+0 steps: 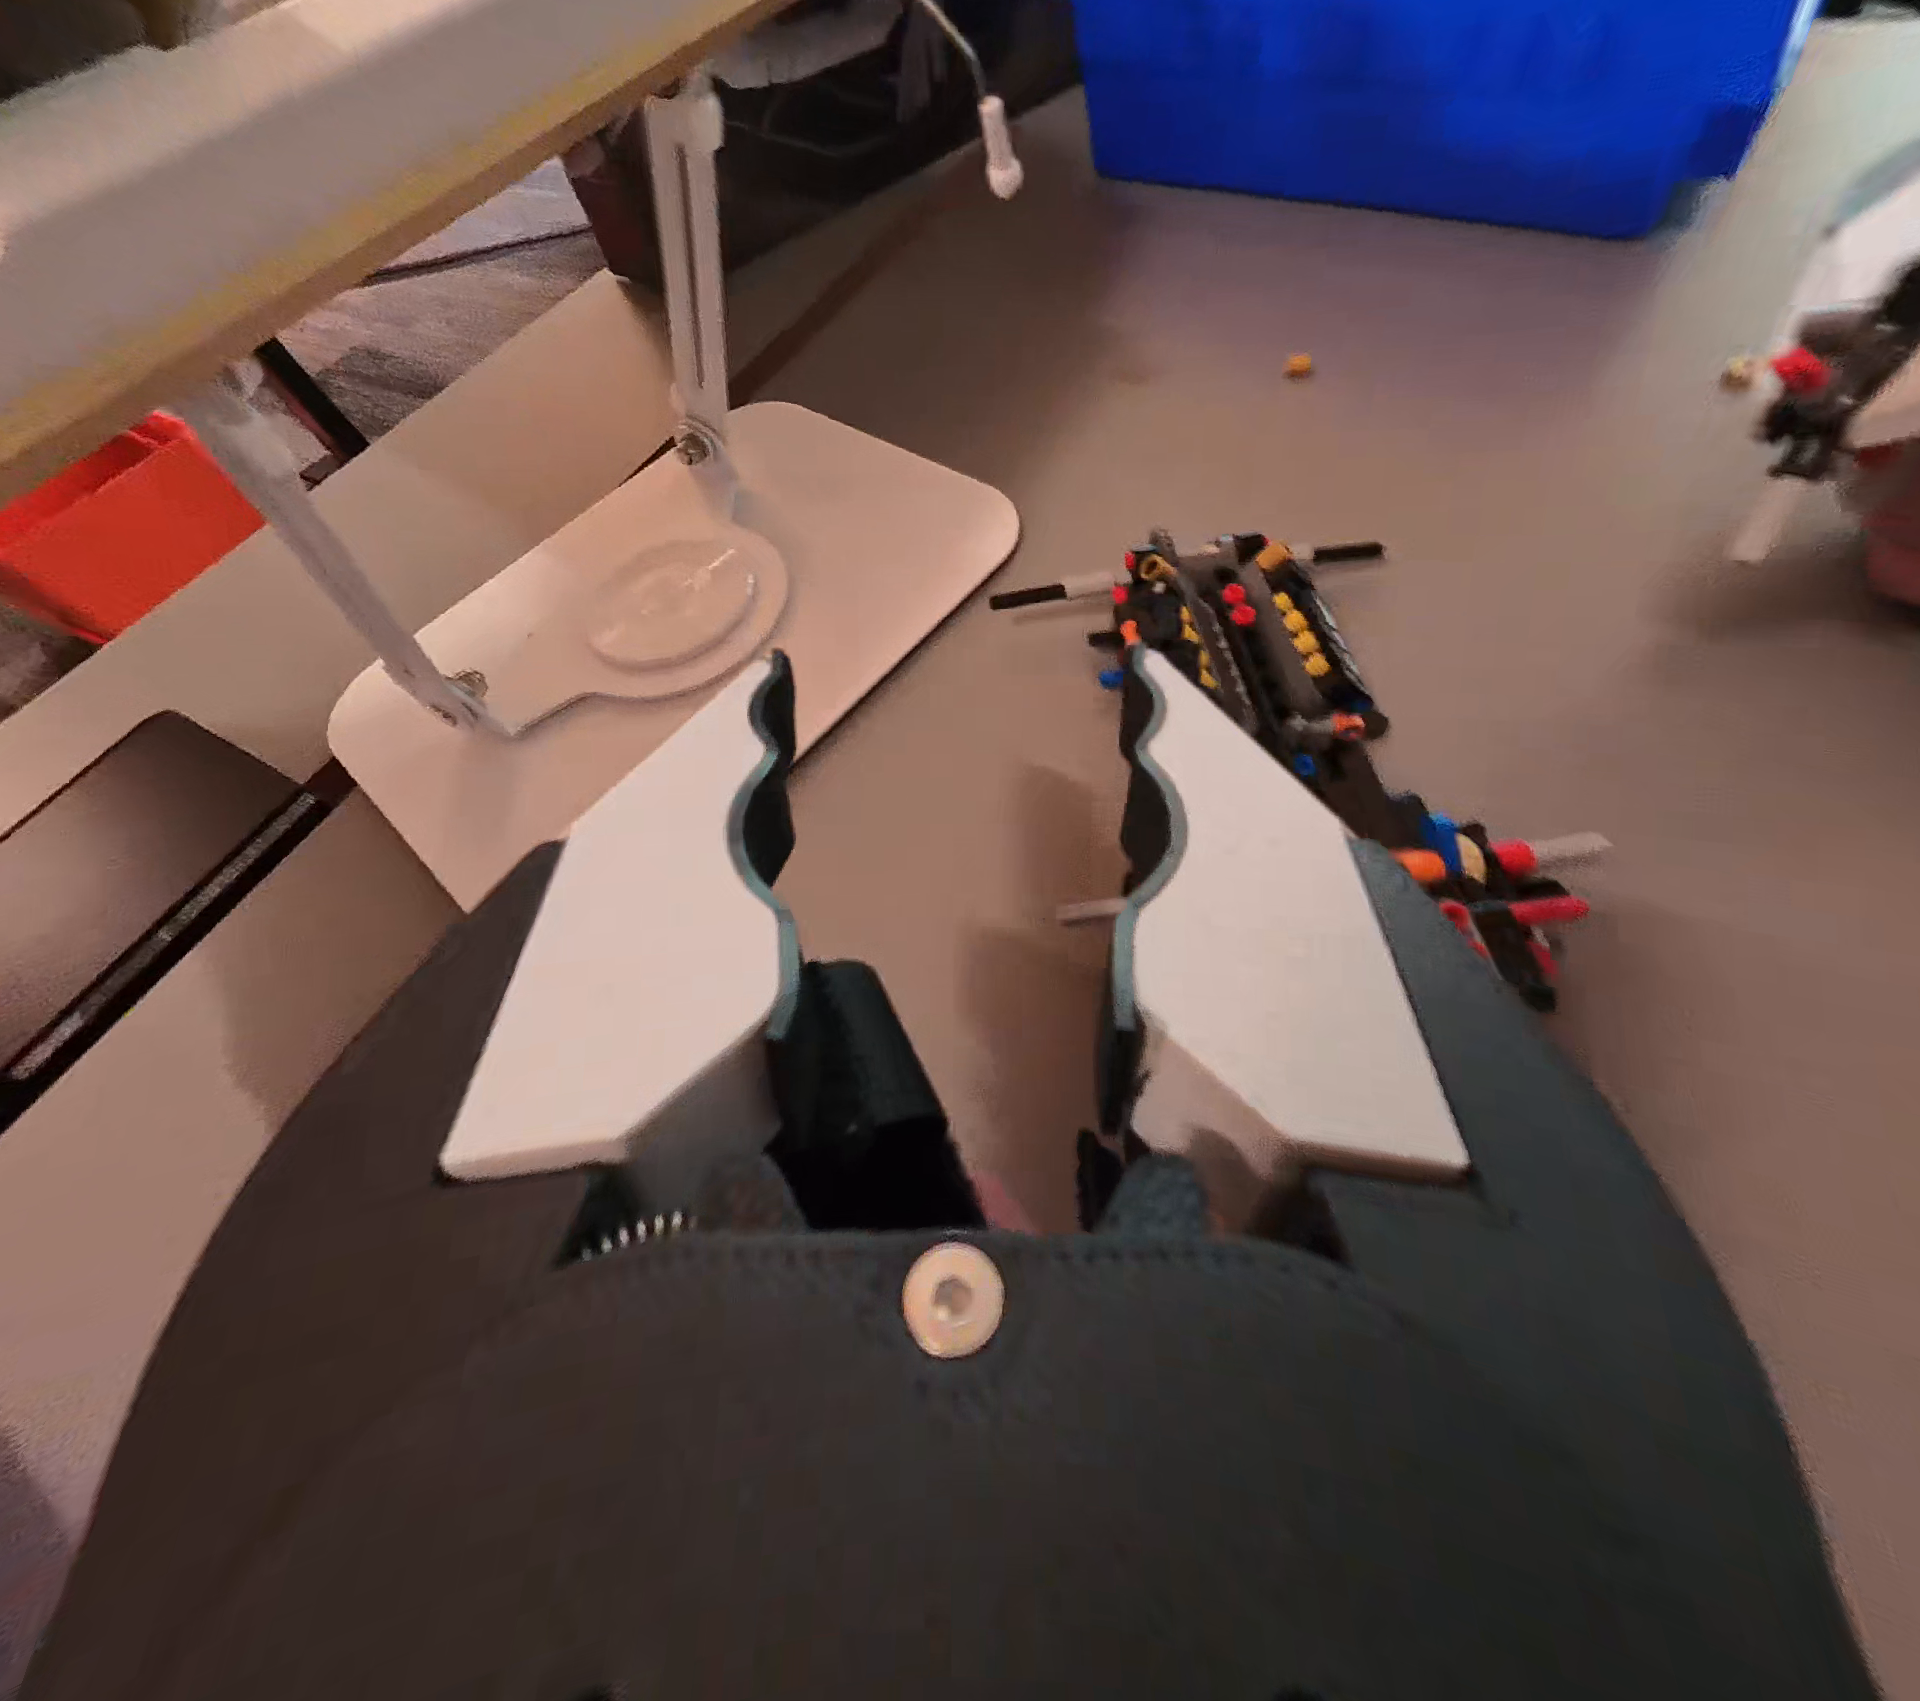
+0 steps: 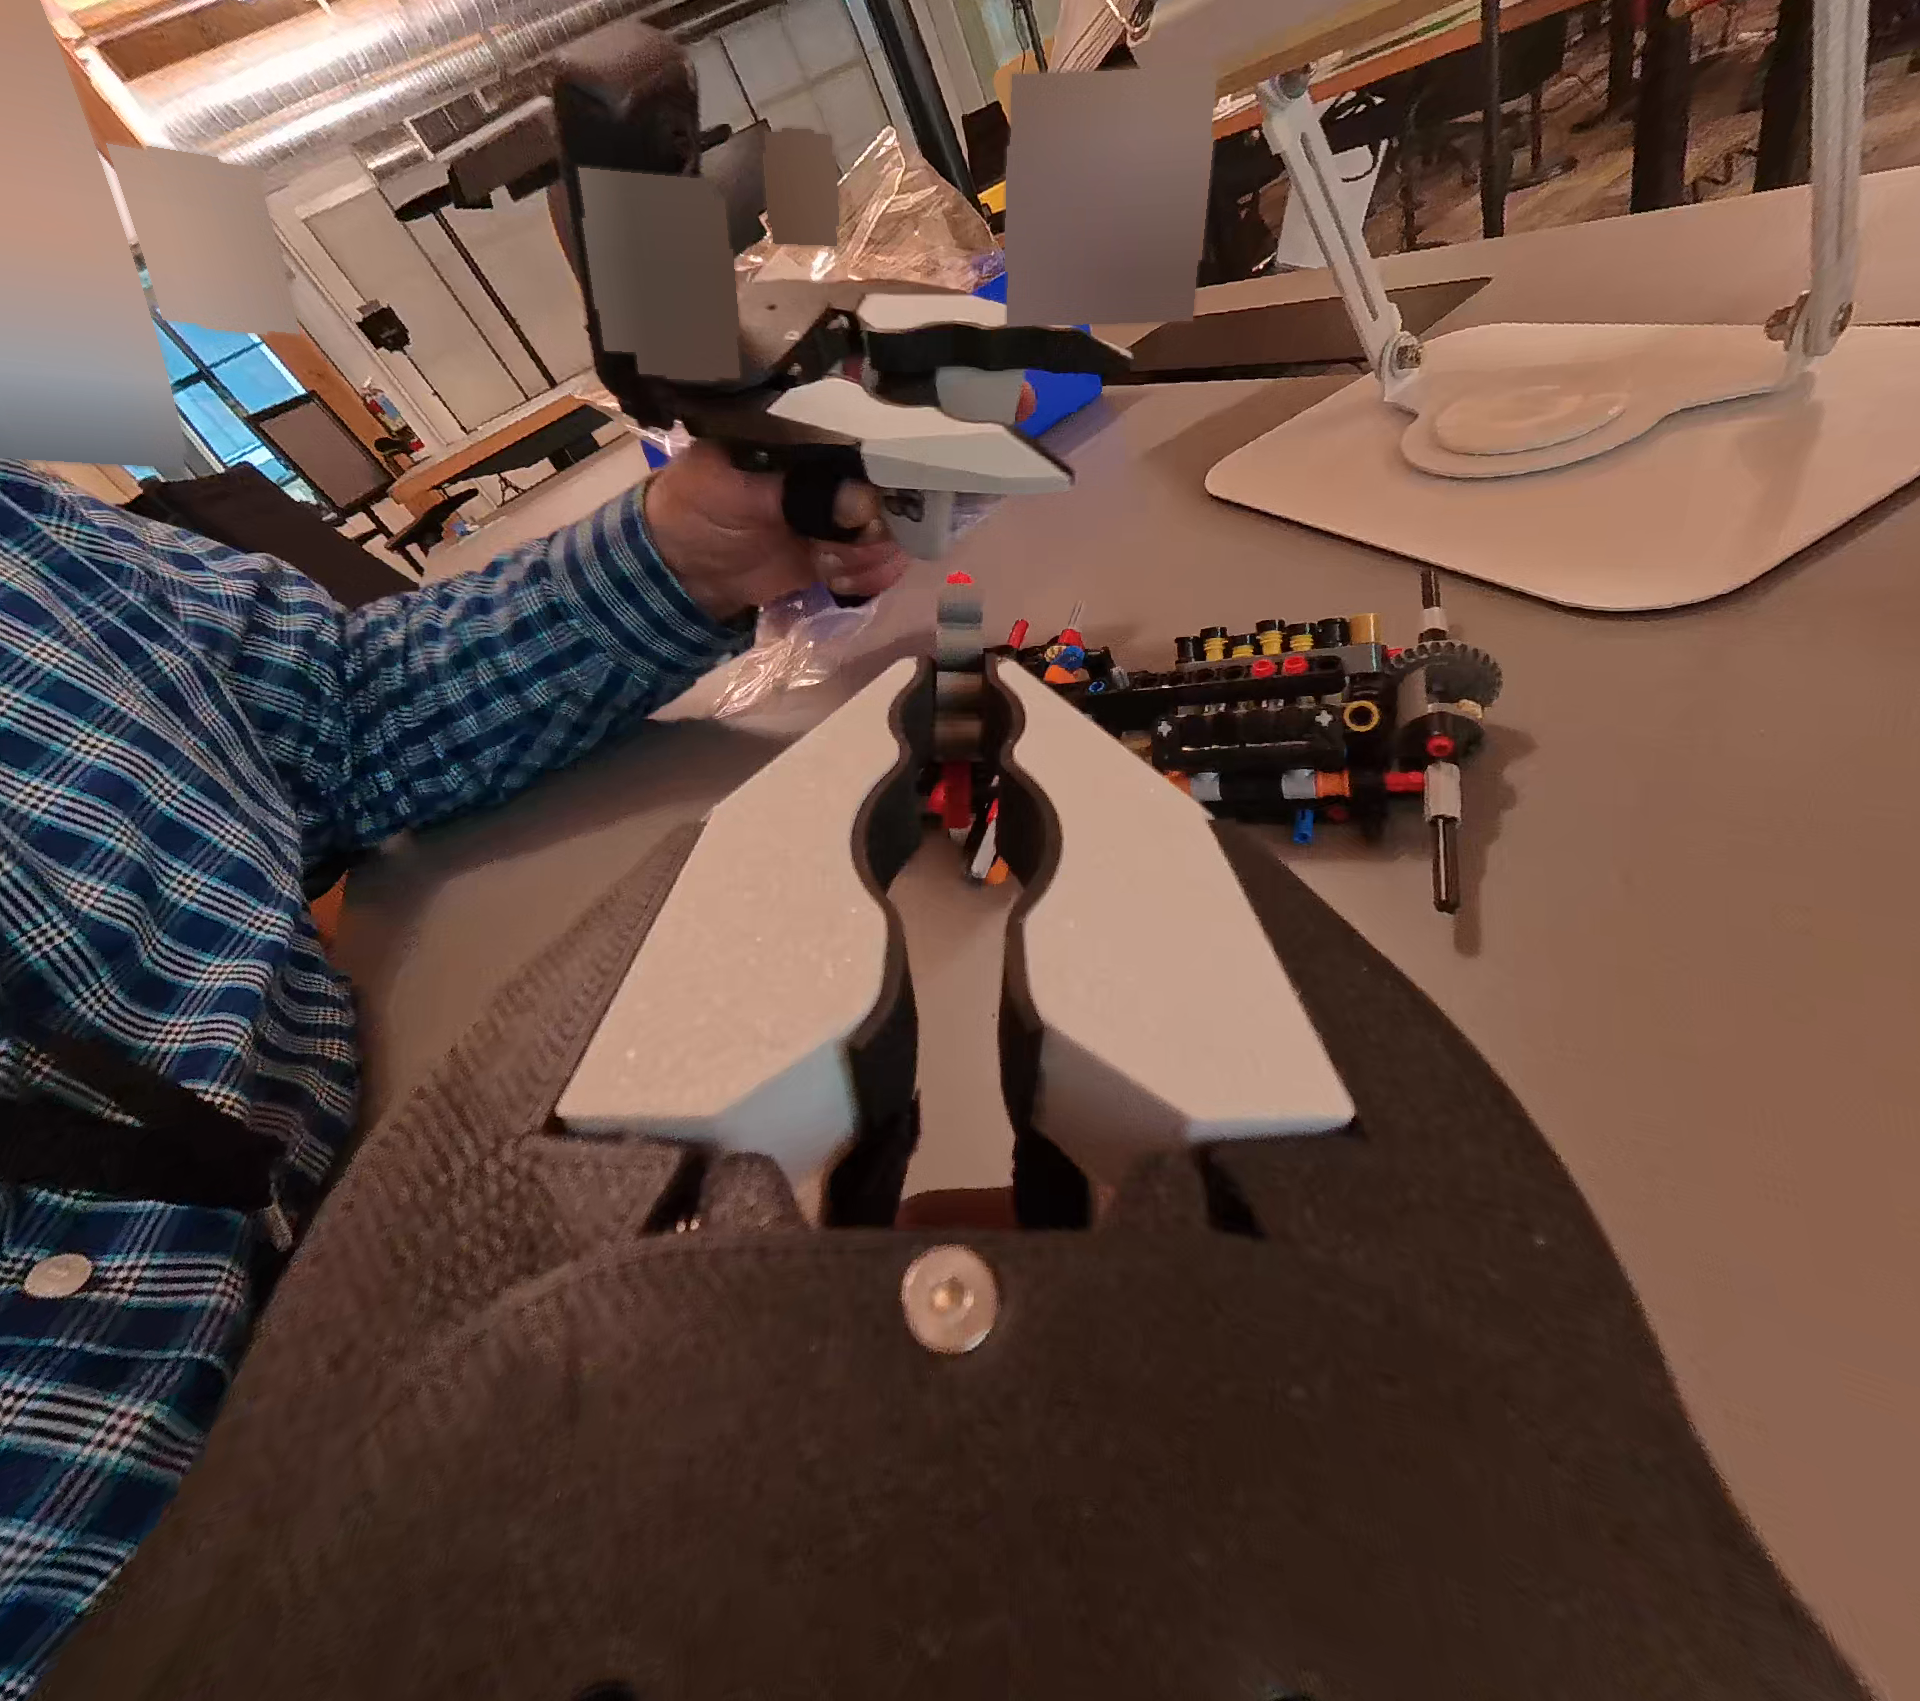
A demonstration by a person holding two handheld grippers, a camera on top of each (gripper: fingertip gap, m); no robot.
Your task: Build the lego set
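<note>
A long black Lego assembly [image 1: 1283, 654] with yellow, red and blue pins lies on the grey table, just right of my left gripper [image 1: 958, 680]. The left gripper is open and empty above the table. In the right wrist view the assembly [image 2: 1273, 716] lies just beyond and right of my right gripper [image 2: 958, 677]. The right gripper is shut on a small grey and black Lego piece [image 2: 958, 617] with a red tip. That piece and the right gripper also show at the right edge of the left wrist view [image 1: 1797, 378]. The left gripper [image 2: 971, 404] shows there, held in a hand.
A white stand base [image 1: 862, 529] holding a raised board sits left of the assembly, and also shows in the right wrist view [image 2: 1538, 498]. A blue bin [image 1: 1455, 51] stands at the back. A small yellow piece [image 1: 1297, 366] lies loose. Clear plastic bags [image 2: 779, 664] lie by the hand.
</note>
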